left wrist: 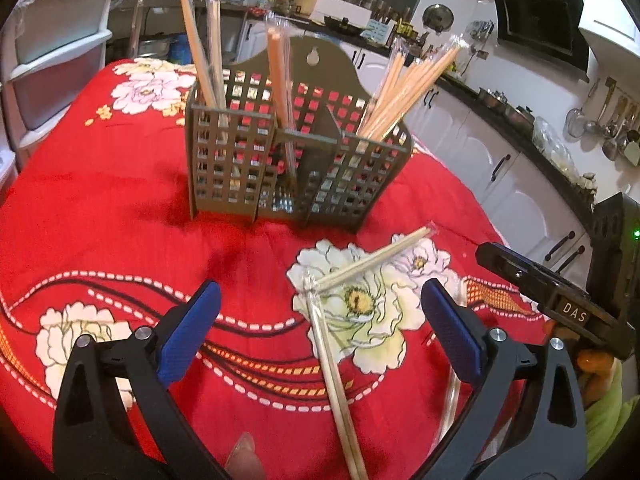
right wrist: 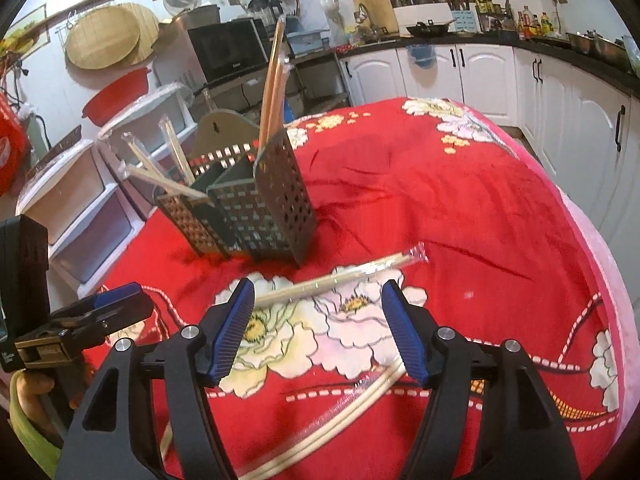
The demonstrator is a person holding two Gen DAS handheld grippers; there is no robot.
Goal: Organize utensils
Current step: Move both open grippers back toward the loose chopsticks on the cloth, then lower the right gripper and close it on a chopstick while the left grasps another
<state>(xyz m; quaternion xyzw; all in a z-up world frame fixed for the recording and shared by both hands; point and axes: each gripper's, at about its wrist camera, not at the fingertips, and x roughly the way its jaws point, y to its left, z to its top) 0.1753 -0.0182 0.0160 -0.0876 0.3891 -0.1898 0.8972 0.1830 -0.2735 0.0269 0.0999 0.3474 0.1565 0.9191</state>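
A dark perforated utensil caddy (left wrist: pixel 296 160) stands upright on the red floral cloth (left wrist: pixel 100 216), with wrapped chopstick pairs in its left (left wrist: pixel 200 48), middle (left wrist: pixel 280 80) and right (left wrist: pixel 404 92) compartments. It also shows in the right wrist view (right wrist: pixel 256 208). Two wrapped chopstick pairs lie loose on the cloth: one slanted (left wrist: pixel 372 258), one running toward the camera (left wrist: pixel 336 376). My left gripper (left wrist: pixel 320 328) is open and empty above them. My right gripper (right wrist: pixel 318 330) is open and empty, with one pair (right wrist: pixel 336 278) just beyond it and another (right wrist: pixel 344 412) below it.
White plastic drawers (left wrist: pixel 52 60) stand left of the table. Kitchen cabinets (right wrist: pixel 480 76) and a counter run behind and to the right. The table edge (right wrist: pixel 592 240) curves away at right. The other gripper shows at each view's side (left wrist: pixel 560 300) (right wrist: pixel 80 320).
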